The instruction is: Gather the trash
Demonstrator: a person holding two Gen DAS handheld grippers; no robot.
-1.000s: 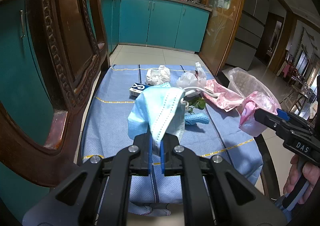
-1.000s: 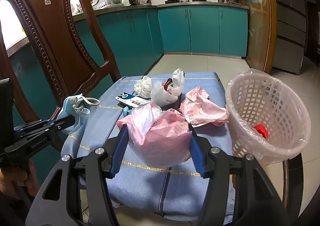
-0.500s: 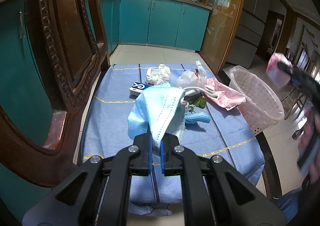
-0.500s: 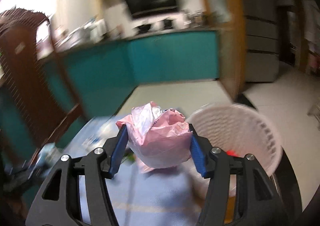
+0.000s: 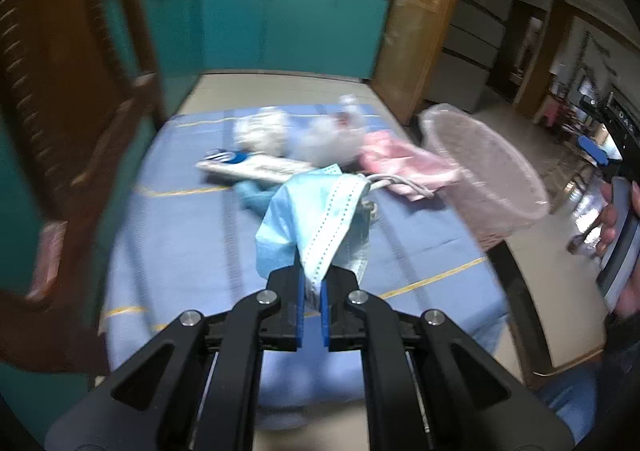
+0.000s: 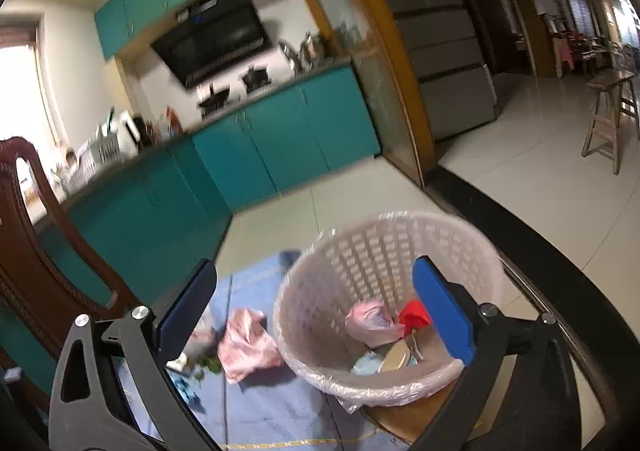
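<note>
My left gripper (image 5: 311, 293) is shut on a blue face mask (image 5: 316, 219) and holds it above the blue tablecloth (image 5: 192, 243). My right gripper (image 6: 316, 303) is open and empty, above the white lined basket (image 6: 472, 251). A pink bag (image 6: 370, 321) lies inside the basket beside a red piece (image 6: 414, 313). The basket also shows in the left wrist view (image 5: 484, 179) at the table's right edge. Another pink bag (image 6: 246, 347) lies on the cloth left of the basket.
A white wad (image 5: 260, 131), a clear bag (image 5: 328, 135), a flat blue-and-white packet (image 5: 256, 167) and a blue glove (image 5: 252, 195) lie on the far part of the cloth. A carved wooden chair (image 5: 80, 99) stands at the left. Teal cabinets (image 5: 280, 23) are behind.
My right gripper has opened over the basket and the pink bag has dropped in. My left gripper with the mask has swung to the right, toward the basket.
</note>
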